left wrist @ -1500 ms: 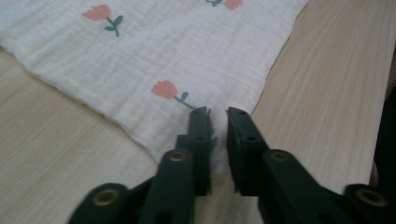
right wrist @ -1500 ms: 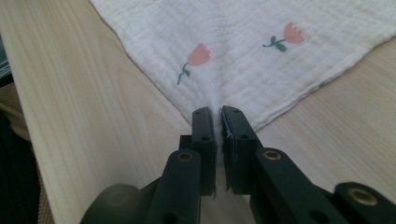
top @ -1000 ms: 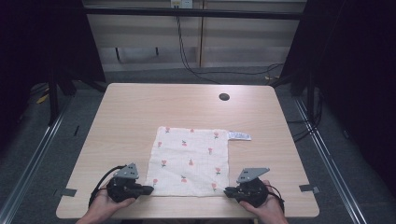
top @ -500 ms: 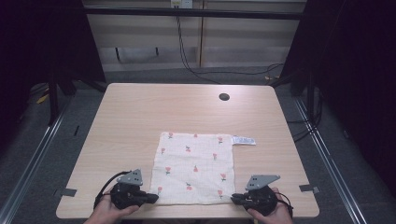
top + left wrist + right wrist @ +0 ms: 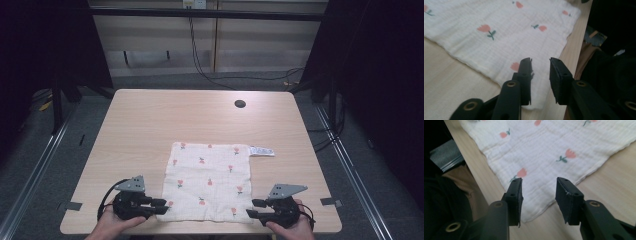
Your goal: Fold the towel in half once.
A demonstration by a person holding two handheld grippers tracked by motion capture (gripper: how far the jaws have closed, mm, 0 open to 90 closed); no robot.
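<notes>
**Both corners let go**

The left gripper (image 5: 161, 205) and right gripper (image 5: 254, 208) have just been opening; their jaws now stand partly apart with nothing pinched, each over a near corner of the cloth (image 5: 210, 181); half a second ago they sat outside those corners, jaws shut; the cloth lies flat at the table's (image 5: 150, 130) near edge, so spreading looks finished.
</notes>
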